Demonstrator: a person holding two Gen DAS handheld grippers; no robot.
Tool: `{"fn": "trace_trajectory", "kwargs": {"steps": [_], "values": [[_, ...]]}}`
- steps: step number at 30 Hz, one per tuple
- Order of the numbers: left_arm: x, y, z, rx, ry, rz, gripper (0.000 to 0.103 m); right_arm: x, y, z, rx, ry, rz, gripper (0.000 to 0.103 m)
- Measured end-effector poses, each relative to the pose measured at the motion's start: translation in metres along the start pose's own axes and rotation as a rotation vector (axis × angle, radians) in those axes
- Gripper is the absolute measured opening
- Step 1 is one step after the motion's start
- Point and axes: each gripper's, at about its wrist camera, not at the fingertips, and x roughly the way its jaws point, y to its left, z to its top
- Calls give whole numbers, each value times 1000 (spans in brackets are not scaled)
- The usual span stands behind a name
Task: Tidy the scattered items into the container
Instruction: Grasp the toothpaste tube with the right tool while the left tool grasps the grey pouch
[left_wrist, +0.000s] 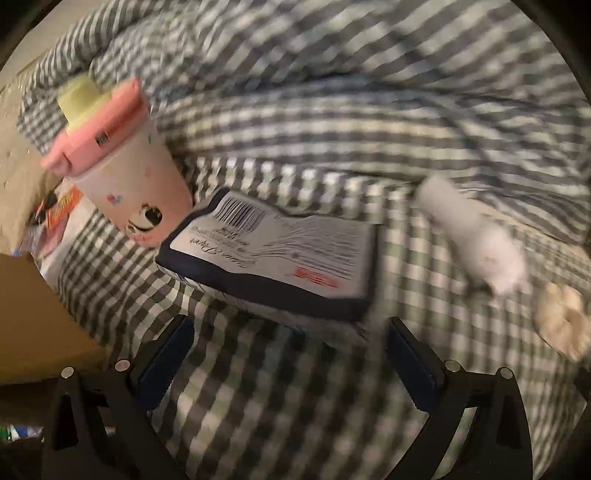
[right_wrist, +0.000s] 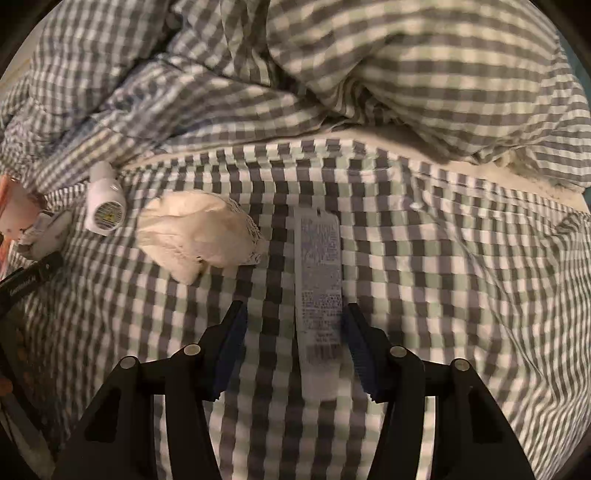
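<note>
Right gripper (right_wrist: 295, 347) fingers spread wide, straddling white tube (right_wrist: 318, 295) lying lengthwise on bed (right_wrist: 443, 277), lined up for pinch. Left gripper (left_wrist: 288, 362) released, tissue pack (left_wrist: 269, 254) at 12 o'clock; cardboard box (left_wrist: 33, 314) at 9.

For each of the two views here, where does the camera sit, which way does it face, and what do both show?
Left wrist: on the left gripper, facing along its open fingers at a dark tissue pack and pink-lidded cup on checked bedding.
Right wrist: on the right gripper, open around a white tube.
Shared: the white bottle, crumpled tissue, checked bedding.
</note>
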Motion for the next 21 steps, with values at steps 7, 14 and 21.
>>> {"fn": "trace_trajectory", "kwargs": {"steps": [7,14,21], "values": [[15,13,2,-60,14,-90,83,2,-6,-1,4,-3,-14,29],[-18,-1,-5,33,-13,-156,8,-49,-25,-25,20,-76,22,28],[-38,-1,-4,83,-83,-83,10,-103,-39,-54,27,-131,82,28]]}}
